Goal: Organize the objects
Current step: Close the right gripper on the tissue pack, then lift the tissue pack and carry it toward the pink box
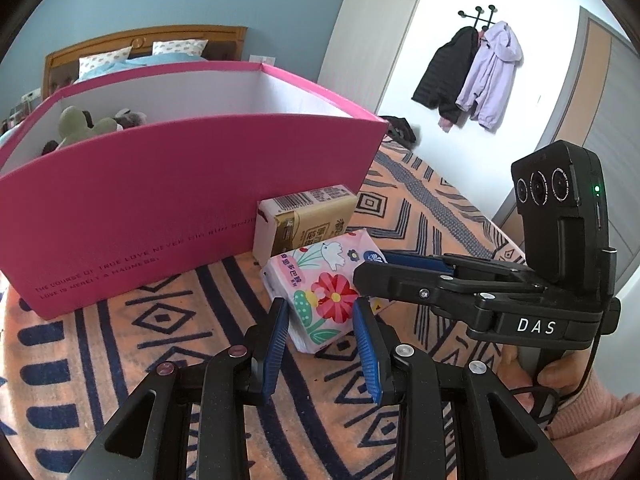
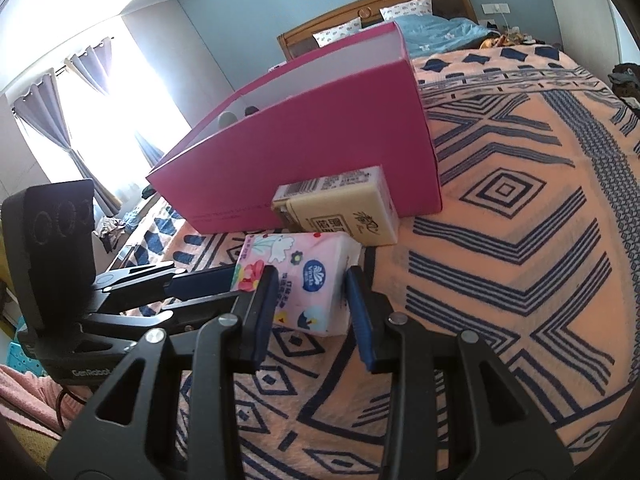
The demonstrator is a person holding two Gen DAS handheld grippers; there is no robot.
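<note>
Left hand-held gripper [image 1: 322, 312] pinching pink tissue pack [image 1: 320, 280] by near end; right hand-held gripper [image 2: 310, 282] clamped on same pack from other side. Pack lies on patterned bed cover [image 2: 520, 240], touching beige tissue pack [image 2: 344, 212] at its 12 o'clock. Beige pack stands against pink box [image 1: 180, 184]. Plush toys [image 1: 80, 124] already in box. Step: pickup of pink pack, likely. Next move calls for joint lift over near wall, release inside box.
</note>
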